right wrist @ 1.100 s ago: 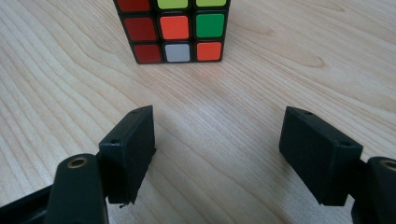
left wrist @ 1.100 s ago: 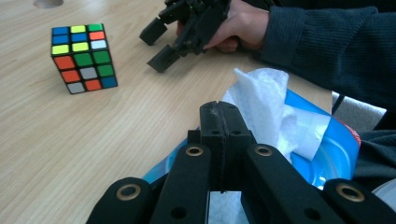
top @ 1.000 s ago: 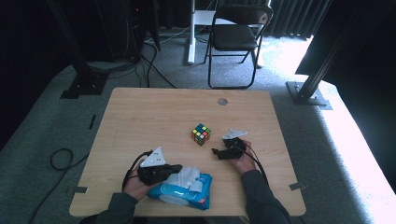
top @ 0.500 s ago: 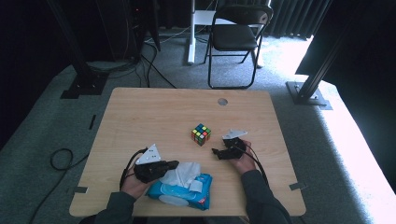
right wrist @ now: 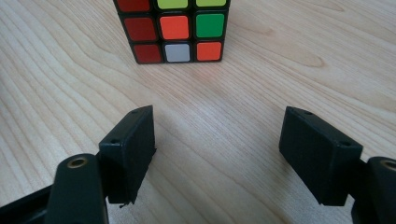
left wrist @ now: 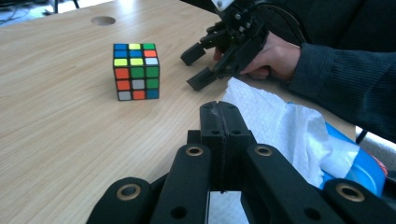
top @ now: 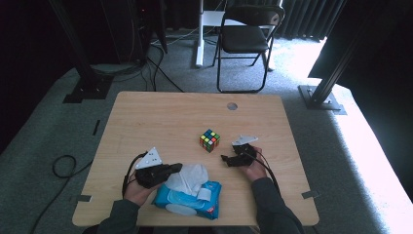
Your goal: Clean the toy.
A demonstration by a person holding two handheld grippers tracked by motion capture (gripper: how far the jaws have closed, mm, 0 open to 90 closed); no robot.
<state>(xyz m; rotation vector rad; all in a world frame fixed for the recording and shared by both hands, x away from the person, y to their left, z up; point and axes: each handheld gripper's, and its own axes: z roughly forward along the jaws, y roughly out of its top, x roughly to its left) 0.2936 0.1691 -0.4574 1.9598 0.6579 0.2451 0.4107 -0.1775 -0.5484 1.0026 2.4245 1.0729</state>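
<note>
My left claw (top: pixel 171 170) is fully closed, its two black jaws pressed flat together at the near edge of the white tissue (top: pixel 190 176) that stands up out of the blue plastic wipes packet (top: pixel 187 199); I cannot tell whether a fold of it is caught between them. My right claw (right wrist: pixel 217 140) stands wide open and holds nothing, resting low on the pale wooden worktop (top: pixel 160 122) and pointing at the multicoloured puzzle cube (top: pixel 209 140), which sits near the middle of the worktop with bare wood between it and the jaws. The packet lies at the near edge between my forearms, well apart from the cube. Beyond the worktop stands a black folding chair (top: pixel 246 39) on grey carpet, and a small round hole (top: pixel 232 106) is cut near the far edge. The label on the packet is too small to read. Since a second ago my left claw has slid a little to the left, away from the packet, and the tissue now stretches out after it; my right claw and the cube have kept their places.
</note>
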